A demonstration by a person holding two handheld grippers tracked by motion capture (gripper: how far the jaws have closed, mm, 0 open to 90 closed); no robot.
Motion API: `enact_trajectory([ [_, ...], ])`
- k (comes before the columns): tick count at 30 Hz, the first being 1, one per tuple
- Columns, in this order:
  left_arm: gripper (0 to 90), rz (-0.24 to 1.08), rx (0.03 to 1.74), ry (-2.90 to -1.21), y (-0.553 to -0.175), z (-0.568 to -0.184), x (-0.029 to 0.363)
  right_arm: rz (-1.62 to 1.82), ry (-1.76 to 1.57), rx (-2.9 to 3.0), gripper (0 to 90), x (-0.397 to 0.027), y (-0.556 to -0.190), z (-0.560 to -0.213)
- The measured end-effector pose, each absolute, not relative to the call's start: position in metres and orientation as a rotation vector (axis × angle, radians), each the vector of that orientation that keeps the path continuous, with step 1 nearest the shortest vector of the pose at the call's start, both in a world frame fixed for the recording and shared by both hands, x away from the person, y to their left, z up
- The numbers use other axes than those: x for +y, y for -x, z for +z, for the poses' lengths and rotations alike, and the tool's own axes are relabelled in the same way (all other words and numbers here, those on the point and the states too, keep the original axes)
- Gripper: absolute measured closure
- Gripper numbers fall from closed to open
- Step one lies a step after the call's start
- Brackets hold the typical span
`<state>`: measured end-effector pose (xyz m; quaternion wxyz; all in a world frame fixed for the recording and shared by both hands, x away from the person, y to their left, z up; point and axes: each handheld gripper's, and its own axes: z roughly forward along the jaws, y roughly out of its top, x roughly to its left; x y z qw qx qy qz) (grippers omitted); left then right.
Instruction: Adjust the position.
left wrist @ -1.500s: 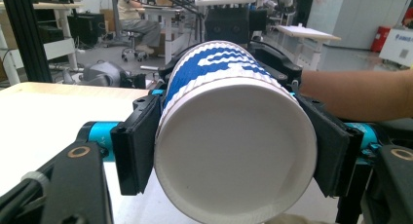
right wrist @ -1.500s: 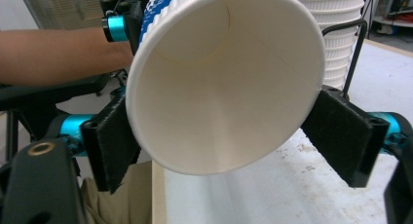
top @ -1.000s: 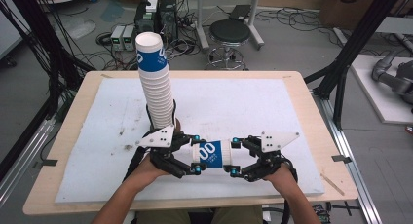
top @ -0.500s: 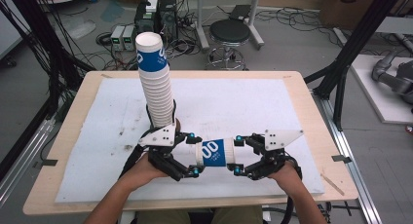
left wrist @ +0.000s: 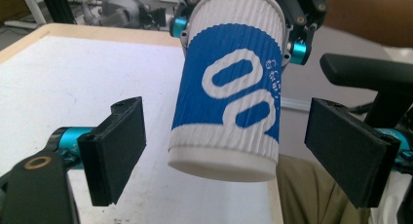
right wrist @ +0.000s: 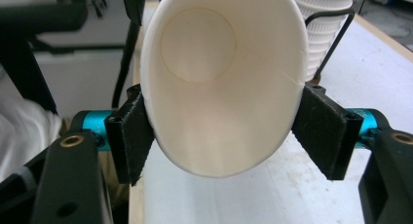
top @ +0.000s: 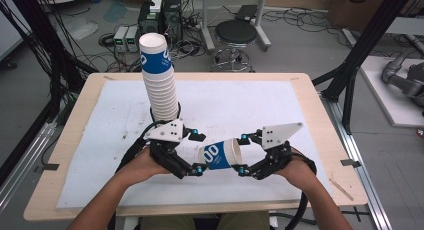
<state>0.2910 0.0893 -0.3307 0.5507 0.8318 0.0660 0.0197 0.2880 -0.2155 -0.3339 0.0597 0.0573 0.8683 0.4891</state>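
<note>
While the tall stack of cups (top: 159, 82) stands upright at the far left of the white mat (top: 260, 105) on the table (top: 75, 120), the left gripper (top: 196, 154) has just spread its jaws wide, both pads clear of the blue-and-white cup (top: 220, 154). That cup lies sideways above the near middle of the table, its rim squeezed oval by the right gripper (top: 242, 155), whose pads press on it from both sides.

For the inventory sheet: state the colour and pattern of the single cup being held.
The cup is ribbed white with a blue band and white "00"; clearest in the left gripper view.
</note>
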Motion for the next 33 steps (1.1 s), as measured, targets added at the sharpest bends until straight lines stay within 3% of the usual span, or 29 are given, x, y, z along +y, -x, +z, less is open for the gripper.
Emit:
enact_trajectory([
  [13,17.8,0.037,0.142,-2.099,-0.296,-0.33,0.074,1.243,-0.079,2.729,27.7,-0.192,-0.292,-0.315],
  [33,24.1,-0.014,0.113,-2.288,-0.298,-0.344,0.052,1.036,-0.031,2.838,27.6,-0.171,-0.29,-0.32],
])
